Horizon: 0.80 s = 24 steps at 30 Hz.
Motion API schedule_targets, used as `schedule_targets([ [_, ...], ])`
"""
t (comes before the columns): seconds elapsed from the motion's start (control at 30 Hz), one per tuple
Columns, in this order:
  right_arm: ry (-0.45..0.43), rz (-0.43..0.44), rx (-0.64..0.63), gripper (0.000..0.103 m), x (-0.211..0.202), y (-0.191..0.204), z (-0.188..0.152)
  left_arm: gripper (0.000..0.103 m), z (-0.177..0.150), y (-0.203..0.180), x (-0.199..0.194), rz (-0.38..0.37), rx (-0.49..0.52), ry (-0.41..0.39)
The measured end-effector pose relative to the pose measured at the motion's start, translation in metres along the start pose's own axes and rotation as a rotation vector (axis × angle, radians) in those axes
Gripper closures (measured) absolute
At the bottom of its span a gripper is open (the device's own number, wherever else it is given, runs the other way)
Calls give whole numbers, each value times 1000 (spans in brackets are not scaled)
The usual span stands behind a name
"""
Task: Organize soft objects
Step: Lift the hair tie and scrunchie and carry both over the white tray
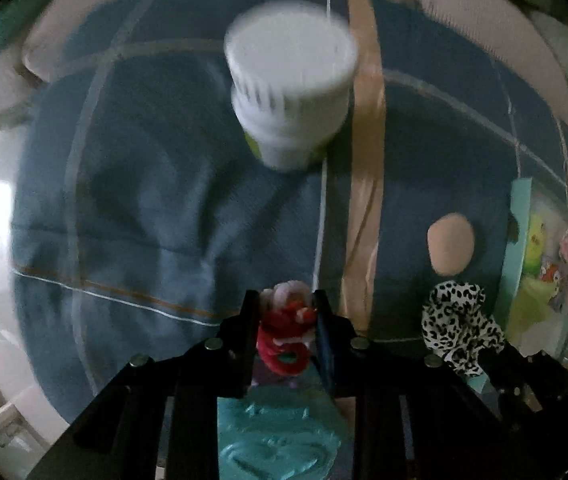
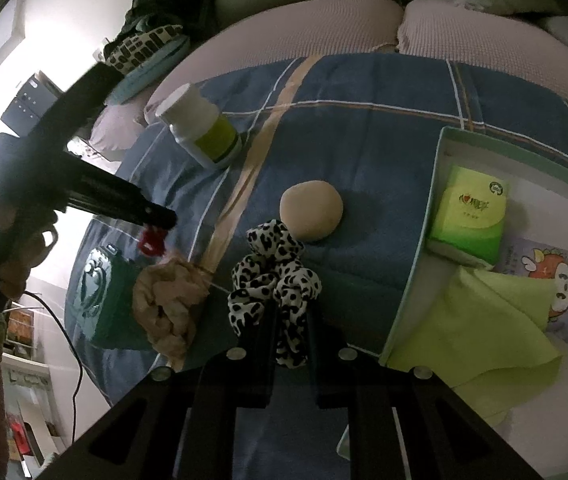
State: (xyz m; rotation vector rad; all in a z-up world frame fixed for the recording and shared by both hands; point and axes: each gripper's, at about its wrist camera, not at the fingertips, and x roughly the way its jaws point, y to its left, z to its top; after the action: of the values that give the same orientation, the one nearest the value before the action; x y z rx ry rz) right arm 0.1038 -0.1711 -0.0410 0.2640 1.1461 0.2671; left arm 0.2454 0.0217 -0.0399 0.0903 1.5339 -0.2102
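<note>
Pinching a small red-and-white soft toy point(image 1: 288, 320), the left gripper point(image 1: 287, 308) is pointing down at the blue plaid quilt point(image 1: 143, 208), both pads pressing on the toy at lower centre of the left wrist view; a teal case point(image 1: 279, 440) is lying under it at the bottom edge. In the right wrist view the same gripper is showing at middle left with the red toy point(image 2: 151, 240) dangling from its tips. The right gripper point(image 2: 290, 320) is sitting at lower centre, jaws nearly closed, clamping a black-and-white spotted scrunchie point(image 2: 273, 280). A beige round sponge point(image 2: 311, 211) is lying on the quilt just above the scrunchie. A white bottle with green label point(image 2: 199, 128) is standing at upper left. A crumpled beige cloth point(image 2: 167, 304) is lying left of the scrunchie. An open box point(image 2: 442, 148) at right is holding a green tissue pack point(image 2: 470, 212) and a lime cloth point(image 2: 484, 320).
</note>
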Motion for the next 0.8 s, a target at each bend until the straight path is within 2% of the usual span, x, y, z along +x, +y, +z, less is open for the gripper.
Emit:
schedule_targets([
  [0.1,-24,8,7,89,-9,-3,1,76,-12,-6,-33,8,2,-127],
  [0.23,-63,22,13,89,-24,-6,2,76,-32,-20,-70,-74,-3,-267],
  [0.37,-127,27,33,89,-50,-12,3,76,-51,-34,-94,-145,4,-354],
  [0.43,-169,19,47,89,-66,-18,3,76,-56,-42,-104,-176,15,-381],
  [0.53,-242,-44,76,89,-94,-34,2,76,-63,-66,-111,-211,48,-415],
  [0.63,-266,-93,129,89,-108,-56,0,76,-70,-91,-113,-258,91,-431],
  [0.8,-299,-178,202,89,-133,-93,-7,76,-75,-129,-103,-280,144,-422],
])
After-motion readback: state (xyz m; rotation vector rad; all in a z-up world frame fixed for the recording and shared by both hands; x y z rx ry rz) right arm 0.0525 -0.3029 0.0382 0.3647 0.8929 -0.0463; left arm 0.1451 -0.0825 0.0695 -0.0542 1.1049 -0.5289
